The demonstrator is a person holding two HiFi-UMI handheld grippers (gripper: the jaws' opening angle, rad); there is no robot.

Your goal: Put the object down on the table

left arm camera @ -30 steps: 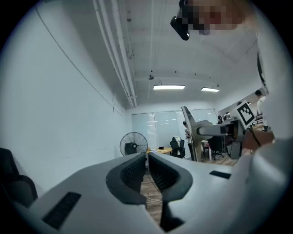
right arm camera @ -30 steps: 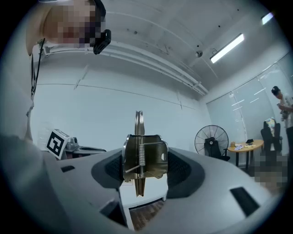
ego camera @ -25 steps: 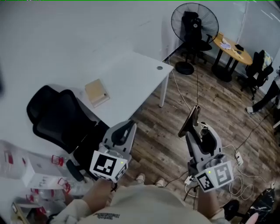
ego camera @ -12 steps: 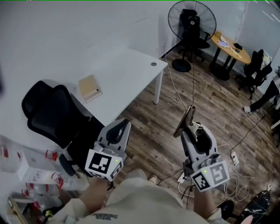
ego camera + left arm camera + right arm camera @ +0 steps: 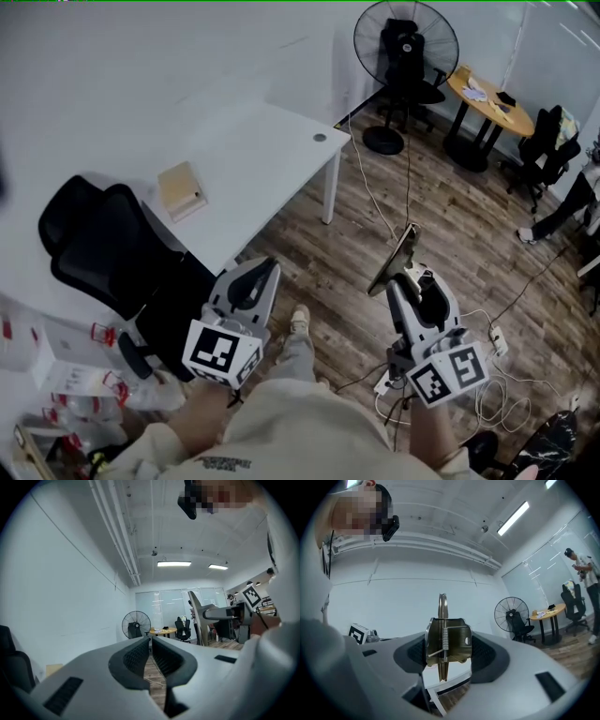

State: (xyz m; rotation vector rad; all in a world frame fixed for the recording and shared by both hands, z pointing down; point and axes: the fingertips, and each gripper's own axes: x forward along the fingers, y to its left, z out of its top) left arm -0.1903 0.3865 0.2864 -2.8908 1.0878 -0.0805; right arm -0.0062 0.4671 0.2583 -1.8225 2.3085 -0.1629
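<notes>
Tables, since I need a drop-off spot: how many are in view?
2: a white table against the left wall, a round wooden table at upper right. Others may be hidden.

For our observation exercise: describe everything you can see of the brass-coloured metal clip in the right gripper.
The brass-coloured metal spring clip is shiny folded sheet metal with a coil spring down its middle, a small round hole on one side and thin flat blades projecting above and below. It stands upright, pressed on both sides by the right gripper's fingers; nothing else touches it.
</notes>
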